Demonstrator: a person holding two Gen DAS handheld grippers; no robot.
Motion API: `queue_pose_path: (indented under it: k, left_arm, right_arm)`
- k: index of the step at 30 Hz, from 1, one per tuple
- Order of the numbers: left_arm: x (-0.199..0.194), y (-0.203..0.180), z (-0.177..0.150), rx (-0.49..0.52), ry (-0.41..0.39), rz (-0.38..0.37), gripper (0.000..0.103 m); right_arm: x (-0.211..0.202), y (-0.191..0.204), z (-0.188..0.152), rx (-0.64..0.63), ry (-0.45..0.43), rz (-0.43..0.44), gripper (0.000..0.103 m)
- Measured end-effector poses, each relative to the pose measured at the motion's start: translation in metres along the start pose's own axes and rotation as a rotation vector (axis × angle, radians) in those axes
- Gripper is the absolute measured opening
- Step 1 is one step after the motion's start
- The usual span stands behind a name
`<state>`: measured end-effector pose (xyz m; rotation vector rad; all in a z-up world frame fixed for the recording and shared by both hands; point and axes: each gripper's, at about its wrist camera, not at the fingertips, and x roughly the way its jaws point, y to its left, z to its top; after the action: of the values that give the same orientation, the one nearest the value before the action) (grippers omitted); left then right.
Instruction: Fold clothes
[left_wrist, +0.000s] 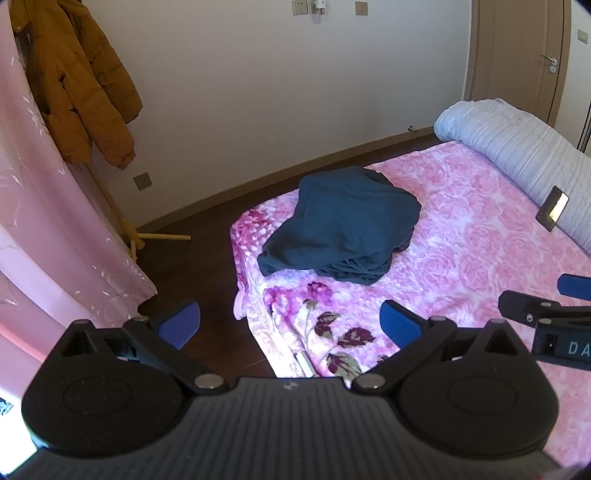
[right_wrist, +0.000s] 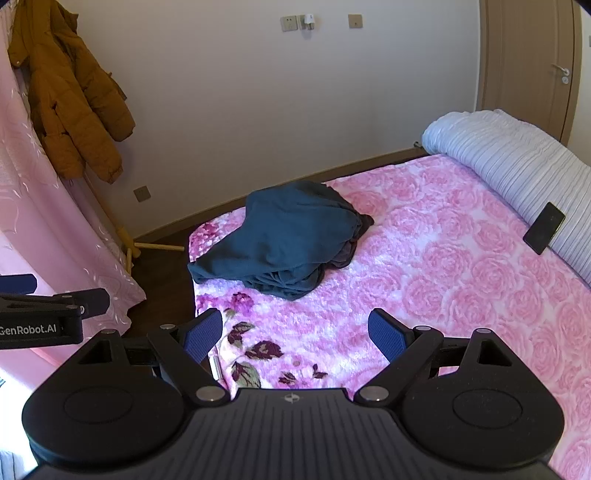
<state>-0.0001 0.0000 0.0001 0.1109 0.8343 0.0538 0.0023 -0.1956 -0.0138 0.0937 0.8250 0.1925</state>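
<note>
Crumpled teal garment (left_wrist: 341, 225) on the pink bedspread (left_wrist: 461, 236), both claws (left_wrist: 290, 325) (right_wrist: 295, 334) apart, empty.

Your left tongs (left_wrist: 290, 325) are spread wide, nothing between the blue pads (left_wrist: 181, 325), tilted downward. Your right tongs (right_wrist: 295, 334) are likewise wide and empty, held just beside the left, angled down the same way.

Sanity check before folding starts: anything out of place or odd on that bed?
One thing: a black smartphone lies tilted against the rolled white ribbed quilt, on the pink floral blanket, an odd thing in a folding space. The dark teal garment is a crumpled heap near the bed's corner, as expected. No damage or spills visible.
</note>
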Motion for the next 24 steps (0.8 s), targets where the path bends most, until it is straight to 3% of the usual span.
queue_pose_path:
  k: [24]
  left_arm:
    - [0.0, 0.025, 0.002, -0.052, 0.035, -0.054, 0.102]
  right_arm:
    - [0.004, 0.012, -0.002, -0.027, -0.003, -0.005, 0.088]
